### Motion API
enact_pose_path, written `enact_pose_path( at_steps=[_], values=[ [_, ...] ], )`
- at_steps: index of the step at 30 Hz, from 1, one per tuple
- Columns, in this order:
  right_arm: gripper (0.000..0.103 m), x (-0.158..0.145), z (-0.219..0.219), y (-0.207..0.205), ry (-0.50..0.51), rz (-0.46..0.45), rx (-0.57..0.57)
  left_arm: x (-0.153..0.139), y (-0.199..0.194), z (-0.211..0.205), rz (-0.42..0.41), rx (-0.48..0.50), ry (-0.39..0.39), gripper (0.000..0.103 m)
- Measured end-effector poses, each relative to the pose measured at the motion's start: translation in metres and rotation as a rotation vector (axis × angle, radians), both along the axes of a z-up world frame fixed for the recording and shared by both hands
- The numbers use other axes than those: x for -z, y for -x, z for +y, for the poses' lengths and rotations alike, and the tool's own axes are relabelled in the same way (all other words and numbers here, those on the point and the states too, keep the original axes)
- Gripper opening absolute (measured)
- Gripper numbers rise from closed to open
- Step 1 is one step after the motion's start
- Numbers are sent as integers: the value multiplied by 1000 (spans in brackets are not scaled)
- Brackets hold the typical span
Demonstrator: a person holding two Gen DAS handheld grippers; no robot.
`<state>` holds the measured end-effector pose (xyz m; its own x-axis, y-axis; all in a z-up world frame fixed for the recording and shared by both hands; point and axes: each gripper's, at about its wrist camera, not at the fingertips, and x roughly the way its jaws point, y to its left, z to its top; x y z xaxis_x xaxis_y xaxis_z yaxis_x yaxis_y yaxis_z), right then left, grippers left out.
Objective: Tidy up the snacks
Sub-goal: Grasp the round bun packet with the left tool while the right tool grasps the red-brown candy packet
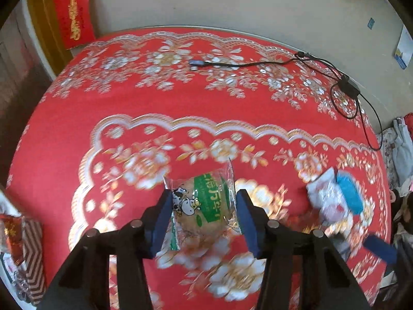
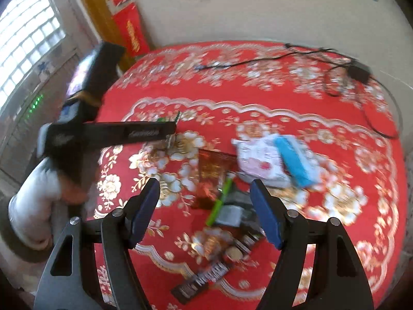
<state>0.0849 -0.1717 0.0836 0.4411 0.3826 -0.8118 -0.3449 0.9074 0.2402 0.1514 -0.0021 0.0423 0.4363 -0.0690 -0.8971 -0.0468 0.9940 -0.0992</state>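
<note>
In the left wrist view my left gripper (image 1: pixel 204 201) is shut on a clear-wrapped bun with a green label and a cow picture (image 1: pixel 204 204), held over the red flowered tablecloth (image 1: pixel 180 98). To its right lie a white packet (image 1: pixel 327 199) and a blue packet (image 1: pixel 349 196). In the right wrist view my right gripper (image 2: pixel 205 188) is open and empty above a pile of snacks: a dark red packet (image 2: pixel 211 173), a green-and-grey packet (image 2: pixel 227 206), a dark bar (image 2: pixel 204 281), the white packet (image 2: pixel 258 160) and the blue packet (image 2: pixel 294 160). The left gripper (image 2: pixel 170 129) shows there at the left.
A black cable with a plug (image 1: pixel 198 63) and adapter (image 1: pixel 348 86) lies along the table's far side. A striped box with packets (image 1: pixel 31 253) stands at the left edge. A wall and red hangings (image 1: pixel 73 15) stand behind the table.
</note>
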Motion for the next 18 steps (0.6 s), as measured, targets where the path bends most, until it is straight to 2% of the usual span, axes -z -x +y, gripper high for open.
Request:
enact_pose_path(
  at_steps=[4, 10, 13, 15, 17, 18],
  values=[
    [72, 12, 22, -18, 45, 29, -46, -3, 23, 28, -12, -40, -16, 53],
    [72, 44, 39, -44, 192, 112, -75, -6, 51, 58, -24, -79, -33, 53],
    [72, 56, 37, -50, 196, 147, -73, -5, 64, 68, -23, -88, -33, 53],
    [62, 58, 38, -50, 172, 142, -78, -6, 70, 74, -24, -90, -33, 53],
    [36, 58, 42, -48, 183, 137, -94, -8, 77, 80, -31, -96, -38, 53],
    [35, 57, 45, -47, 187, 134, -109, -9, 80, 82, -33, -97, -40, 53]
  ],
)
